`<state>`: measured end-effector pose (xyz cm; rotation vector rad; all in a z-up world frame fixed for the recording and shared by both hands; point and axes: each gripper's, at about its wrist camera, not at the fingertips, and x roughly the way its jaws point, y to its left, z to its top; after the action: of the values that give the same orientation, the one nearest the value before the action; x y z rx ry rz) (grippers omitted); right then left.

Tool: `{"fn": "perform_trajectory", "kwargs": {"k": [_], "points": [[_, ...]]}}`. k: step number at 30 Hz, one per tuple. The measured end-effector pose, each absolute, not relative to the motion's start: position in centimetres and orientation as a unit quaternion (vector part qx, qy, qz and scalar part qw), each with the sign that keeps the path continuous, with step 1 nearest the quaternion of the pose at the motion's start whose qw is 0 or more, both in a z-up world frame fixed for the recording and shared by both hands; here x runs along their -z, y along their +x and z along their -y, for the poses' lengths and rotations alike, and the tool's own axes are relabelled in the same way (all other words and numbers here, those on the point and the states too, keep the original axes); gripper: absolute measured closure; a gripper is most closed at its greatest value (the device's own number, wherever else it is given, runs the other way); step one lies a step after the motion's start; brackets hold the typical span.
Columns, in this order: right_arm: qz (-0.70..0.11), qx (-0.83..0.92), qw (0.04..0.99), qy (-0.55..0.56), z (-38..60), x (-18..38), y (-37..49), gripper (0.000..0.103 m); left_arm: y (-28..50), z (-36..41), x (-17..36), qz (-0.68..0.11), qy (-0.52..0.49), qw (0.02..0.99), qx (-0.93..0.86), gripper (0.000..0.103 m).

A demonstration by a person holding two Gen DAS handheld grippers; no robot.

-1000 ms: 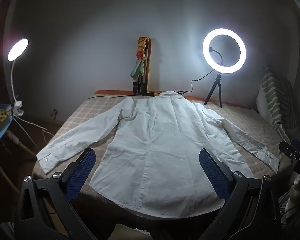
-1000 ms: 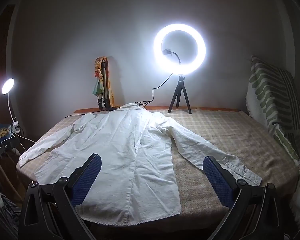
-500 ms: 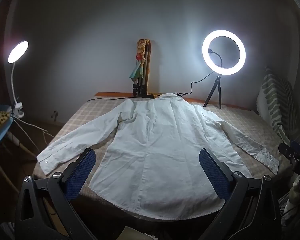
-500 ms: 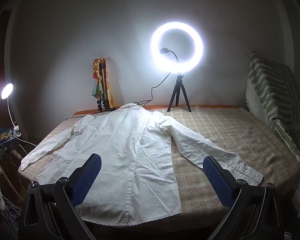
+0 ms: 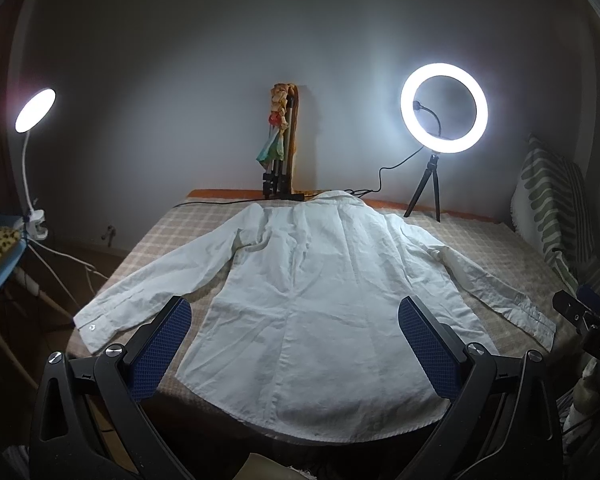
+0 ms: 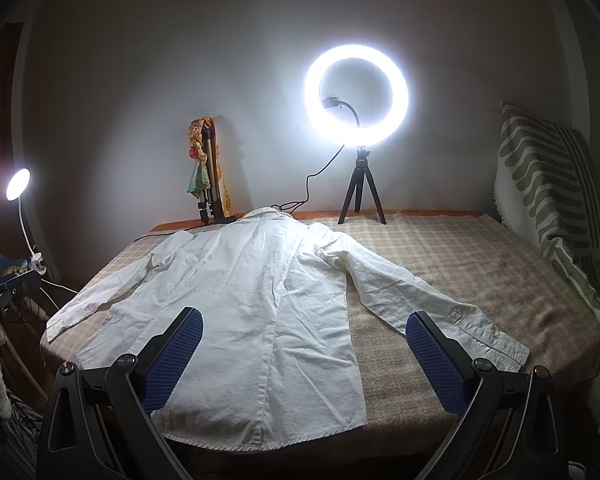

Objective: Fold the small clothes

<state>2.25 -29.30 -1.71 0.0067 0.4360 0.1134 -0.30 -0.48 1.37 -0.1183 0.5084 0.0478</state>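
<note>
So I've got a white long-sleeved shirt [image 5: 324,300] spread out flat, back side up, on the checked cover of the table [image 6: 440,252]. Collar points to the far edge by the wall, hem sits at the near edge and hangs over it a bit. Both sleeves are stretched out to the sides, angled toward the near corners; the left cuff [image 5: 90,324] reaches the left edge, the right cuff [image 6: 492,340] lies on the cover near the right front corner.

My left gripper [image 5: 296,344] hovers above the hem with its blue pads [image 5: 158,350] spread wide, nothing between them. Right gripper [image 6: 304,350] is the same deal: released, gaping, empty, looking over the shirt's right half with the right sleeve running across its view. Neither one is touching fabric as far as I can tell.

Far side: a lit ring light [image 6: 356,96] on a small tripod stands on the table right of the collar, and a folded tripod with a doll figure [image 5: 278,140] leans on the wall. A clip lamp [image 5: 34,110] glows off to the left, and a green patterned cushion [image 6: 552,184] is propped on the right.
</note>
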Motion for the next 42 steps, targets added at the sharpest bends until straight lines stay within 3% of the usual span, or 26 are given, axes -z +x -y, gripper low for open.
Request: {"fn": "perform_trajectory", "kwargs": {"k": [42], "points": [[-0.22, -0.067, 0.973, 0.01, 29.09, 1.82, 1.99, 0.0, -0.23, 0.32, -1.37, -0.253, -0.058, 0.965, -0.029, 0.0]]}}
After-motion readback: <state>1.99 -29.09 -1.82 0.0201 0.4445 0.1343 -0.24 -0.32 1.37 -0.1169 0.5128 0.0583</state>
